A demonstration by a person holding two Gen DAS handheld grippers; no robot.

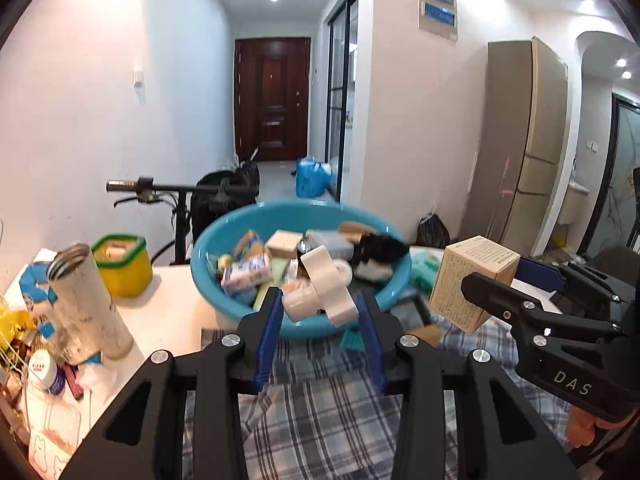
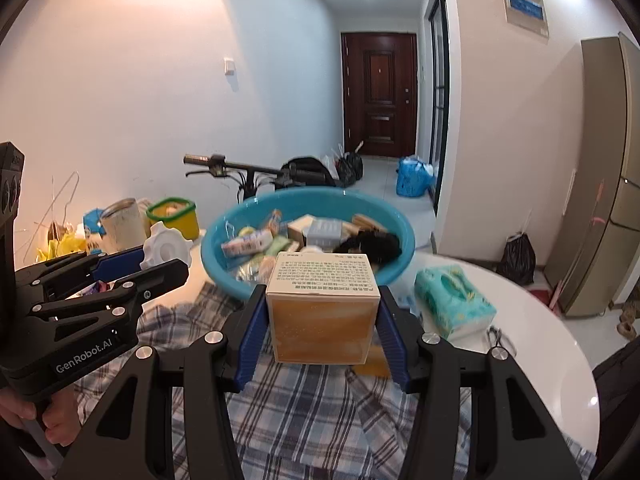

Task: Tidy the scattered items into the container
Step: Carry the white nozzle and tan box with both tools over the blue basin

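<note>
Right, nearest to us is the rumpled blue-and-white plaid cloth (image 2: 312, 412) spread over the round white table (image 2: 532, 320), and both grippers hang above it. The right gripper (image 2: 322, 320) is clenched on a tan cardboard box with small printed text on its top face (image 2: 323, 304), blue pads flat against both sides. The left gripper (image 1: 318, 308) is clamped on a white plastic knob with rounded lobes (image 1: 320, 292) (its shape reads better from the right camera). Both loads are held in the air just short of the round turquoise plastic basin (image 1: 240, 292), not yet inside it. The basin already carries a jumble of packets, small boxes and something black. Beside it on the right lies a mint-green tissue pack (image 2: 454, 300); to the left stand a white metal tumbler (image 1: 90, 300) and a yellow tub with a green rim (image 1: 122, 264).
</note>
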